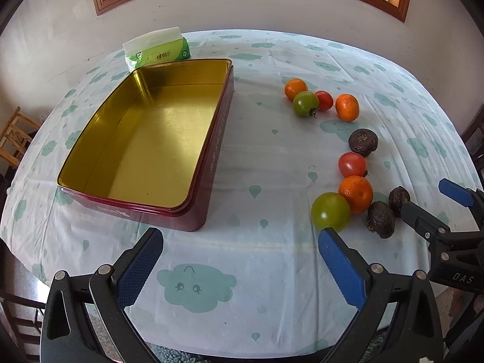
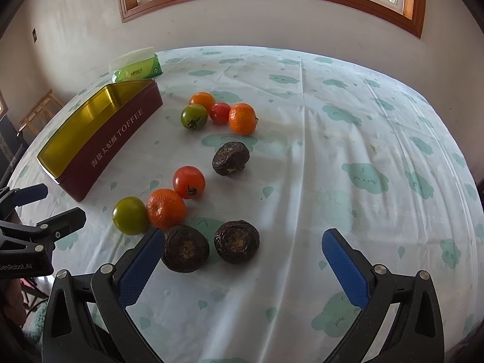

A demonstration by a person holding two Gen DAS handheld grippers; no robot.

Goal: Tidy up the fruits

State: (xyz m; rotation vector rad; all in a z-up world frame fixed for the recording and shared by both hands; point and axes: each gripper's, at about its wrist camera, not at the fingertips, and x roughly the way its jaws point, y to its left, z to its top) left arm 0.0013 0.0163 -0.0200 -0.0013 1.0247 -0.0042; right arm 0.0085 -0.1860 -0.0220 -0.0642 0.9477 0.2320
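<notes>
While both grippers — left gripper (image 1: 240,264) and right gripper (image 2: 239,264) — are held wide and empty, the fruits (image 2: 166,208) lie loose on the desk (image 2: 332,181) beside the tin (image 1: 145,139); light, round, bruisable — best pinched gently across the middle.

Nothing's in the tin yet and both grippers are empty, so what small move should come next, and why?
Probably ease the right gripper forward and down over the nearest dark wrinkled fruit. It lies just ahead between the open fingers, and the tin is empty. The left gripper has only cloth ahead.
</notes>
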